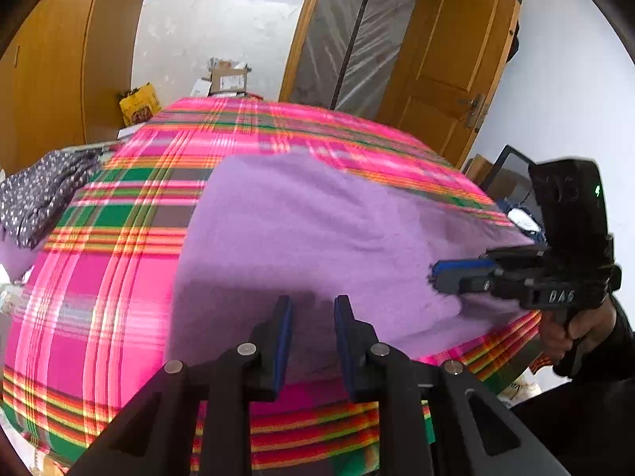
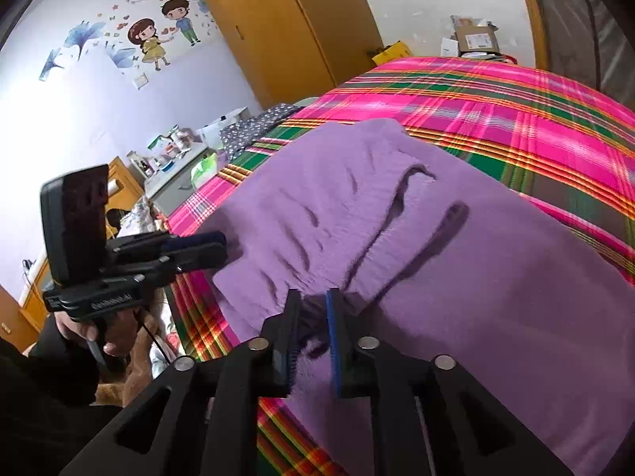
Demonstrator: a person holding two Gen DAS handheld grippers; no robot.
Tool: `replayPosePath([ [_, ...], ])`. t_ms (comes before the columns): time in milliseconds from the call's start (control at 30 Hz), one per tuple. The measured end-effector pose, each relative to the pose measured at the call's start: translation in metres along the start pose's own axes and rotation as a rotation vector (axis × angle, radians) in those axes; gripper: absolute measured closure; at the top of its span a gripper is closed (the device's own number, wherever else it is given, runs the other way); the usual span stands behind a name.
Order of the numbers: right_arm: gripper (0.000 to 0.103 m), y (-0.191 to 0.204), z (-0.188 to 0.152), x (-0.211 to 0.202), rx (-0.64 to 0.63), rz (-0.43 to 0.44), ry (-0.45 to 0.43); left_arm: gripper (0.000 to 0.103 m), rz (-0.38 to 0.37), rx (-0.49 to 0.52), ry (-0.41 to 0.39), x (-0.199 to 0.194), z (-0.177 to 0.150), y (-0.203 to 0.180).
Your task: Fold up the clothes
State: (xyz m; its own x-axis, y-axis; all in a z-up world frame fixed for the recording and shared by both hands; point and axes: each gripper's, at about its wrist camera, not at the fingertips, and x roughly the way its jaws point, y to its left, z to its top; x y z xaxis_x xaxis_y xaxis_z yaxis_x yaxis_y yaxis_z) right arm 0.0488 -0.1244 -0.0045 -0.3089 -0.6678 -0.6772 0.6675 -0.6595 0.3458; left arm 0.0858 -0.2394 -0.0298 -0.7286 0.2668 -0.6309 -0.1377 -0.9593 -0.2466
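A purple fleecy garment (image 1: 317,230) (image 2: 476,277) lies spread on a bed with a pink, green and orange plaid cover (image 1: 119,277) (image 2: 516,99). My right gripper (image 2: 312,297) is shut on a dark bunch of the garment's near part, and creases run out from the pinch. In the left wrist view it (image 1: 434,275) reaches in from the right at the garment's edge. My left gripper (image 1: 312,303) stands open just above the garment's near edge, with flat fabric showing in the gap. From the right wrist view, the left gripper (image 2: 222,248) sits at the garment's left edge.
A dark dotted cloth (image 1: 35,194) (image 2: 254,123) lies at the bed's far side. A wooden door (image 1: 448,59), a wardrobe (image 2: 278,20), cardboard boxes (image 1: 228,77) and a bedside table with bottles (image 2: 174,166) surround the bed. A hand (image 1: 575,329) (image 2: 91,325) holds each gripper's handle.
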Motion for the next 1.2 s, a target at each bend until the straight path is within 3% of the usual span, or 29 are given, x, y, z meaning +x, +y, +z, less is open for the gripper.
replayPosePath([
  [100,0.082,-0.004,-0.004,-0.005,0.013,-0.018,-0.01,0.082,-0.027,0.026,-0.003,0.004,0.006,-0.008],
  [200,0.082,-0.012,-0.009,-0.011,0.033,-0.048,-0.013,0.082,-0.07,0.063,0.079,0.023,-0.002,-0.019],
  [333,0.082,-0.028,-0.019,-0.026,0.084,-0.088,-0.039,0.08,-0.016,0.166,0.068,0.023,-0.007,-0.04],
  [600,0.082,-0.073,-0.05,-0.063,0.215,-0.186,-0.096,0.08,-0.079,0.113,0.053,0.031,0.014,-0.043],
  [900,0.079,-0.143,-0.083,-0.14,0.437,-0.453,-0.222,0.08,-0.104,0.1,0.054,0.045,0.026,-0.055],
  [1033,0.076,-0.141,-0.079,-0.145,0.414,-0.446,-0.25,0.08,-0.116,0.115,0.065,0.053,0.031,-0.067],
  [1133,0.076,-0.137,-0.068,-0.131,0.369,-0.41,-0.232,0.08,-0.125,0.126,0.074,0.059,0.034,-0.077],
  [1200,0.076,-0.138,-0.064,-0.119,0.356,-0.433,-0.187,0.08,-0.131,0.133,0.08,0.063,0.037,-0.083],
])
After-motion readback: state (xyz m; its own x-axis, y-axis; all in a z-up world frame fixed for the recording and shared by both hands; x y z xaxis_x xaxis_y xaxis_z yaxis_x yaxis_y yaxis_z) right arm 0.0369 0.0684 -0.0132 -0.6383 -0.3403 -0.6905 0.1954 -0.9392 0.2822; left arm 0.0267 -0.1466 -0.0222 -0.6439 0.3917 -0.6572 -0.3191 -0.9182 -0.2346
